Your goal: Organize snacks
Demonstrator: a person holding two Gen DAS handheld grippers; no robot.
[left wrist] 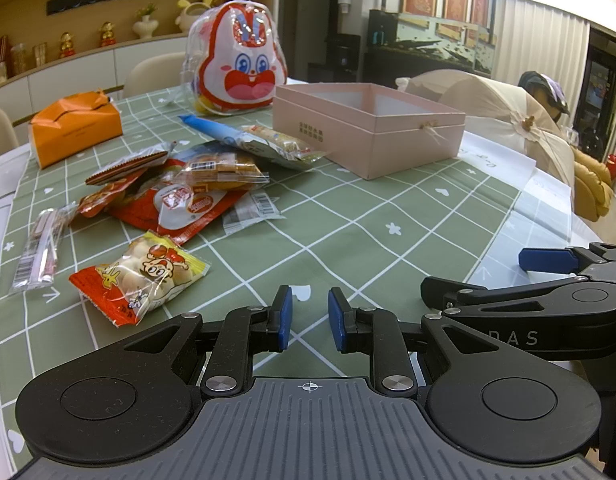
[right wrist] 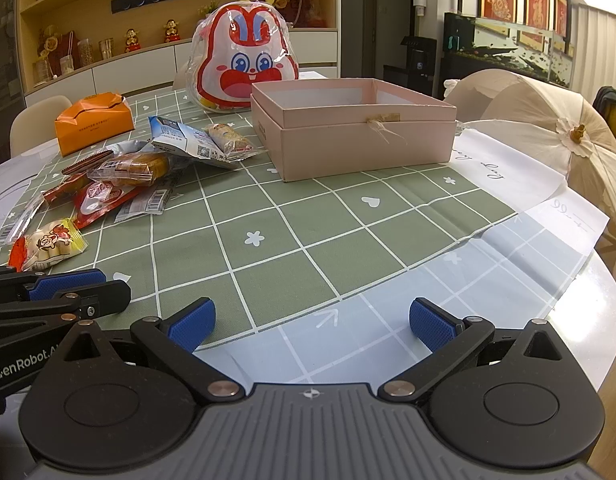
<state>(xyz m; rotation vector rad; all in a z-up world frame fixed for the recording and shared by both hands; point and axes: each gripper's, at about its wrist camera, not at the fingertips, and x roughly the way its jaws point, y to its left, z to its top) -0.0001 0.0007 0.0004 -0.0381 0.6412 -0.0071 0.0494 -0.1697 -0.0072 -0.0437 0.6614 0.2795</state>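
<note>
Several snack packets lie in a pile (left wrist: pixel 175 196) on the green checked tablecloth, left of an open, empty pink box (left wrist: pixel 368 128). The nearest is a yellow and red cartoon packet (left wrist: pixel 143 276). The pile (right wrist: pixel 119 184), the cartoon packet (right wrist: pixel 47 244) and the pink box (right wrist: pixel 356 128) also show in the right wrist view. My left gripper (left wrist: pixel 310 318) hovers low near the table's front, jaws slightly apart and empty, right of the cartoon packet. My right gripper (right wrist: pixel 312 322) is wide open and empty above the cloth's front edge.
A rabbit-shaped bag (left wrist: pixel 239 60) stands behind the pile. An orange tissue box (left wrist: pixel 75 128) sits at the far left. A cream mesh food cover (right wrist: pixel 548 128) stands at the right. The round table's edge (right wrist: pixel 600 304) curves close on the right.
</note>
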